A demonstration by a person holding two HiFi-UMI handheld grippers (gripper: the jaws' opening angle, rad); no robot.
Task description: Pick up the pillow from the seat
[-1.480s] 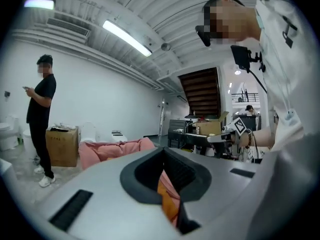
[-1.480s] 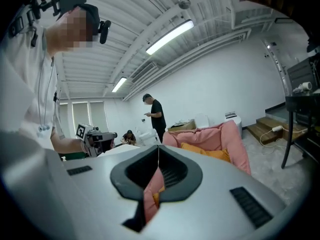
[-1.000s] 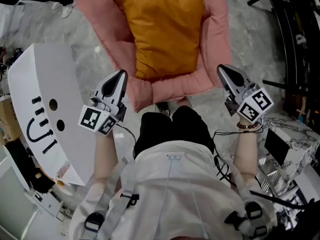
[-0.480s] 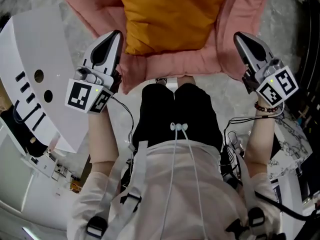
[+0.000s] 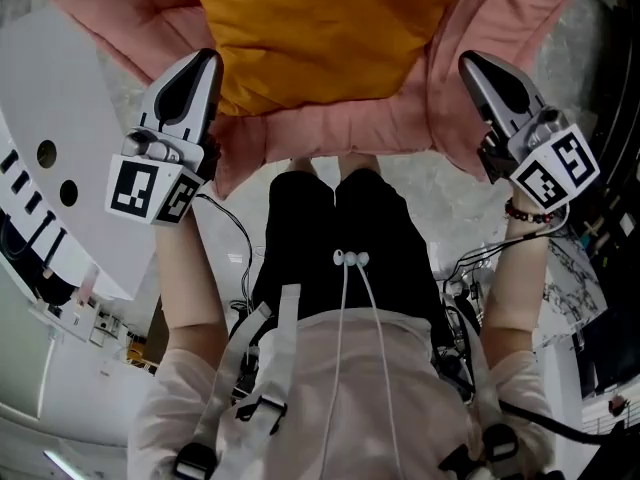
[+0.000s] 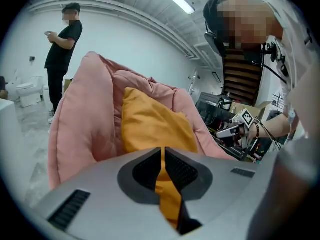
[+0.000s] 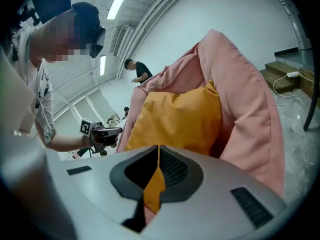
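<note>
Seen from the head, looking down: an orange pillow point(image 5: 310, 28) lies in the hollow of a pink padded seat point(image 5: 340, 133), beyond the seat's near rim. The left tool point(image 5: 200, 63) hovers by the seat's near left corner and the right tool point(image 5: 478, 66) by its near right corner; neither touches the pillow. Both tools have their jaws drawn together to a thin slit, with nothing held between them. The step in hand looks like the approach; the pillow is not yet gripped. The next move likely calls for spreading the jaws wide, reaching farther over the near rim, and closing on the pillow's near corners before lifting.
</note>
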